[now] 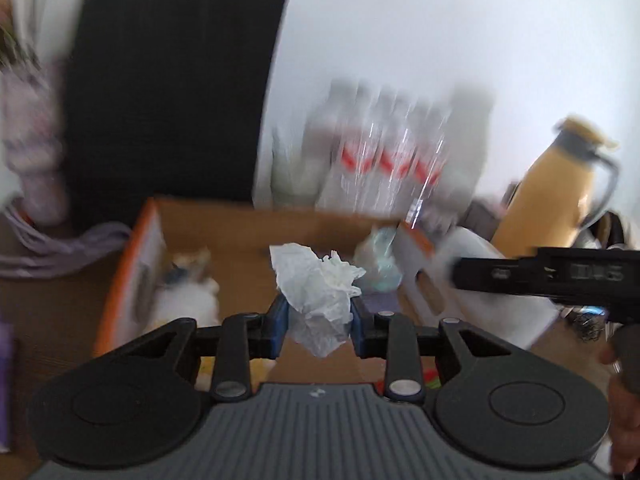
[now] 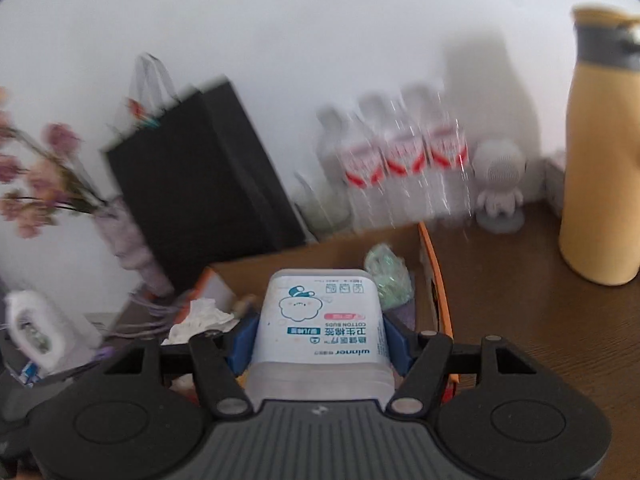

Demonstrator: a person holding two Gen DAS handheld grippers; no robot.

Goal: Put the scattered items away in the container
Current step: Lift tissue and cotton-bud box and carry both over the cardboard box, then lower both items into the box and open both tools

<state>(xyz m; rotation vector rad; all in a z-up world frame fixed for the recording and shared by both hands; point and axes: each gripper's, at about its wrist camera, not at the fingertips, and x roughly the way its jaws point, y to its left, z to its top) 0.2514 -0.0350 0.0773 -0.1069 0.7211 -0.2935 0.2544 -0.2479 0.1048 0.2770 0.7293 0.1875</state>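
We clamp a crumpled tissue in our left claw, and our right claw grips a cotton bud box; the cardboard box sits open just ahead beneath both.

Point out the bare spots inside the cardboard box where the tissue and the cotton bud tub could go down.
Inside the cardboard box, the brown floor is bare in the middle, just beyond the crumpled tissue in the left gripper. The left wall is crowded by a white fluffy item, the right corner by a greenish wad. The cotton bud tub sits in the right gripper.
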